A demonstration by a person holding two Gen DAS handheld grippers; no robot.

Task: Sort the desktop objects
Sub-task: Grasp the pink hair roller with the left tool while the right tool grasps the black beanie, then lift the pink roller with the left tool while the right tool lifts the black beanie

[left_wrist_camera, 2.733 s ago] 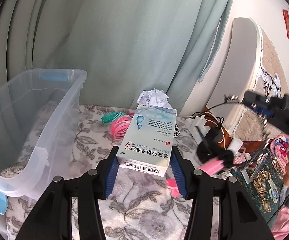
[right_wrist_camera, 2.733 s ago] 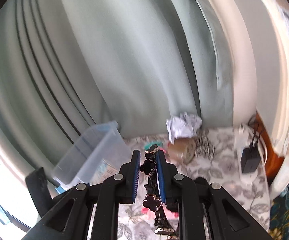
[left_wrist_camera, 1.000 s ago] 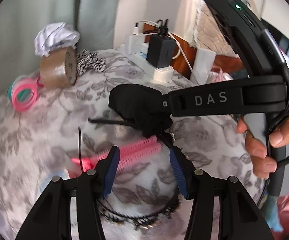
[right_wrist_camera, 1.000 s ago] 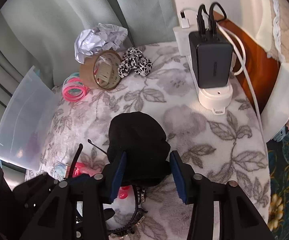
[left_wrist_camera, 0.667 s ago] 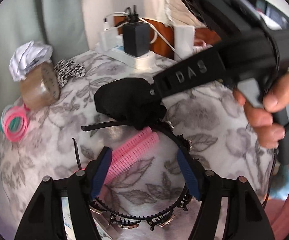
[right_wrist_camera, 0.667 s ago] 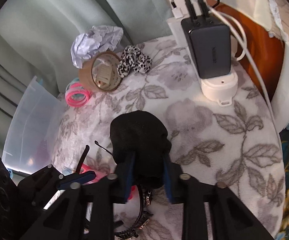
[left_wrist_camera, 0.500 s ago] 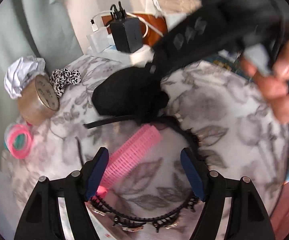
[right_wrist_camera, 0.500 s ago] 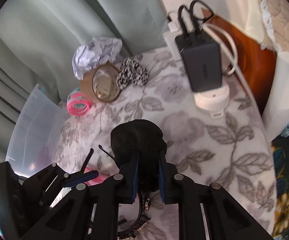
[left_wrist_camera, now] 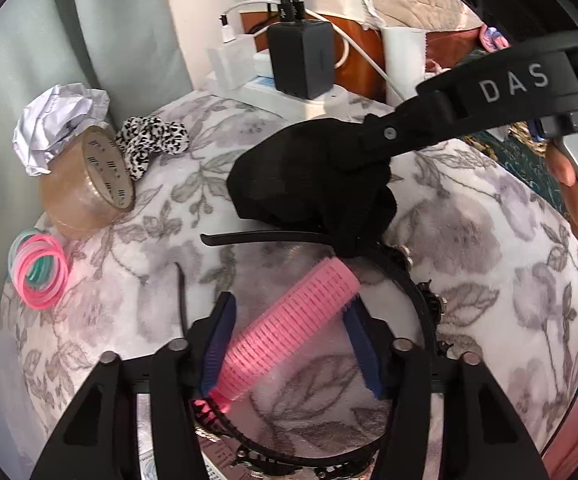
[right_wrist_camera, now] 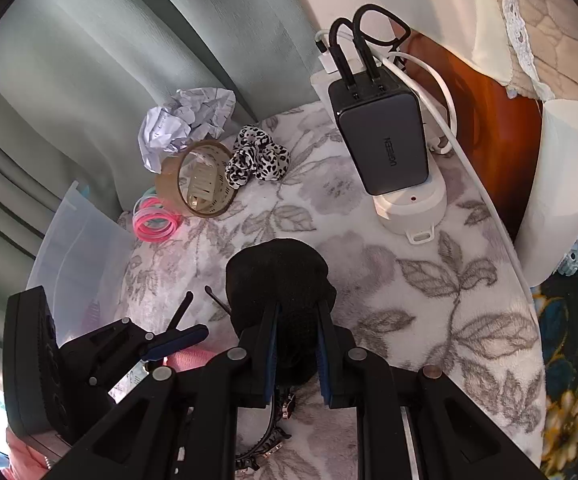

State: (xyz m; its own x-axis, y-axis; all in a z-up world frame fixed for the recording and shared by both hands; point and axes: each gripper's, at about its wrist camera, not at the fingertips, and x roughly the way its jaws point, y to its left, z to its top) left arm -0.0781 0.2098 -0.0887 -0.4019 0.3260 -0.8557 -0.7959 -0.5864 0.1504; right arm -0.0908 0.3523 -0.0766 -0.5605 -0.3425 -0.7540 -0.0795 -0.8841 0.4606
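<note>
Our left gripper has just been closing its jaws, and in the left wrist view we see the blue pads against both ends of the pink hair roller, which lies aslant between them near the desk's front edge, above a black toothed headband. Our right gripper, in the right wrist view, is clamped on the black cloth at mid-desk. Toward the far-left corner we see the tape roll, crumpled paper, spotted scrunchie and pink hair ties.
</note>
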